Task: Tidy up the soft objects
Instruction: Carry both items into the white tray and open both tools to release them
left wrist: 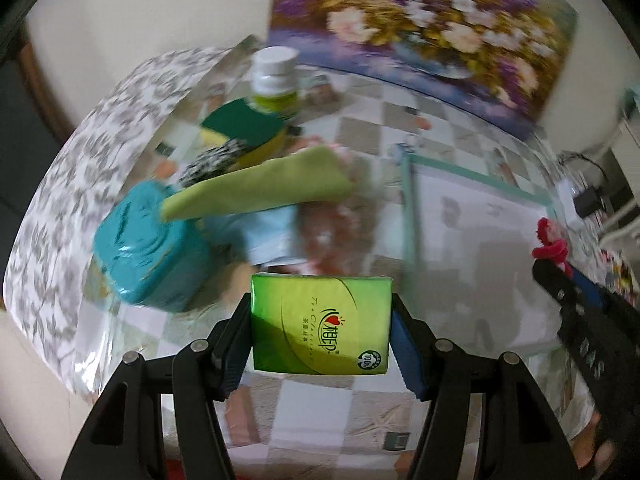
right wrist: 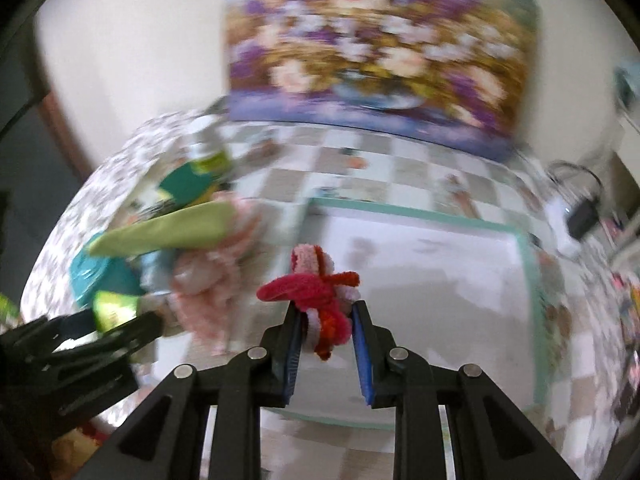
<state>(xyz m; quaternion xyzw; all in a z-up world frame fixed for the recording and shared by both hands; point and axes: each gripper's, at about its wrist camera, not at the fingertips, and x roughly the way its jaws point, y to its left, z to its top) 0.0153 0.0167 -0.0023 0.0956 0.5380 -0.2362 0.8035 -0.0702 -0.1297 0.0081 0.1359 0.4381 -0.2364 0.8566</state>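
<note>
My left gripper (left wrist: 320, 320) is shut on a green pack of tissues (left wrist: 320, 322), held above the checkered table. My right gripper (right wrist: 325, 314) is shut on a red and pink pipe-cleaner flower (right wrist: 316, 282), held over the white tray (right wrist: 440, 264). From the left wrist view the right gripper (left wrist: 552, 256) comes in at the right edge with the red flower (left wrist: 550, 242) at its tip. A pile of soft things lies at the left: a teal pack (left wrist: 148, 248), a light green cloth (left wrist: 260, 188), a green and yellow sponge (left wrist: 240, 124) and a pink fluffy cloth (right wrist: 208, 276).
A white-capped bottle (left wrist: 274, 80) stands behind the sponge. A flower painting (left wrist: 424, 28) leans on the wall at the back. The white tray with its teal rim (left wrist: 408, 208) lies right of the pile. A black adapter with cable (left wrist: 588, 200) sits at the far right.
</note>
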